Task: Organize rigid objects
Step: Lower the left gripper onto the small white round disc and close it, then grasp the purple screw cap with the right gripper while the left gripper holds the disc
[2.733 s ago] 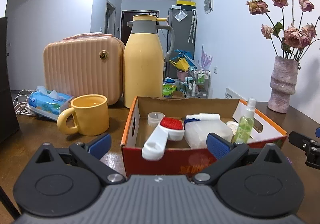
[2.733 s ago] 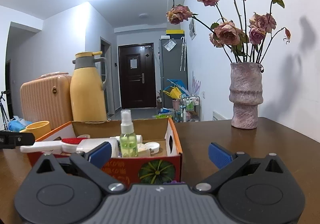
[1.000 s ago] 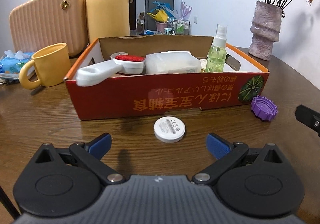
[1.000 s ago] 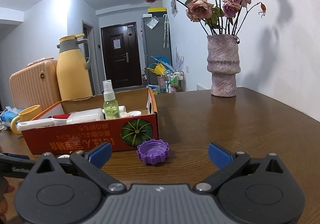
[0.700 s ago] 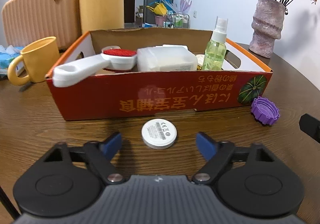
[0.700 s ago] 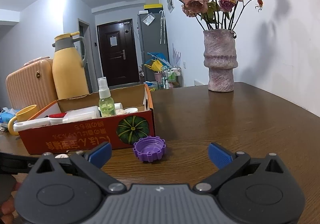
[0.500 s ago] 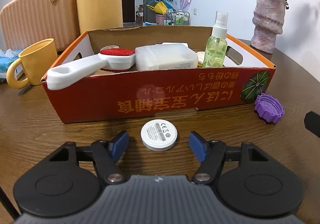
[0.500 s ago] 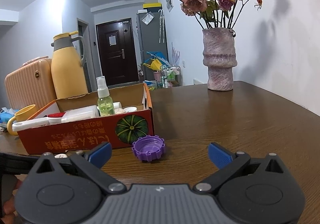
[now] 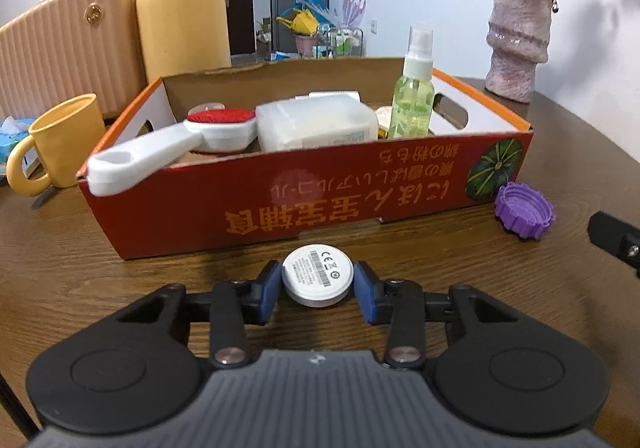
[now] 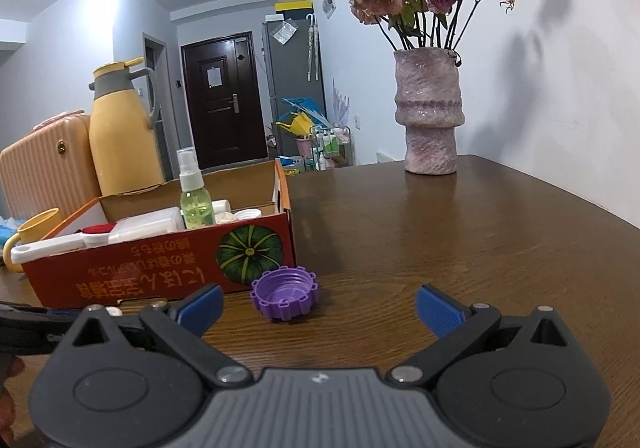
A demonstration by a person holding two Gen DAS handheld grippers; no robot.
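My left gripper (image 9: pixel 318 290) is shut on a white round disc (image 9: pixel 317 274) with a printed label, low over the wooden table in front of the red cardboard box (image 9: pixel 304 203). The box holds a white brush with a red pad (image 9: pixel 176 145), a white plastic container (image 9: pixel 316 125) and a green spray bottle (image 9: pixel 412 103). A purple bottle cap (image 10: pixel 285 292) lies on the table by the box's right corner, just ahead of my right gripper (image 10: pixel 318 306), which is open and empty. The cap also shows in the left wrist view (image 9: pixel 525 211).
A yellow mug (image 9: pixel 56 143), a yellow thermos jug (image 9: pixel 182 3) and a peach suitcase (image 9: pixel 68 55) stand left of and behind the box. A pink vase of dried roses (image 10: pixel 430 115) stands at the back right. The bare table (image 10: pixel 460 248) stretches right.
My left gripper came down in front of the box and closed its fingers on the white disc. My right gripper came down towards the purple cap and stayed open.
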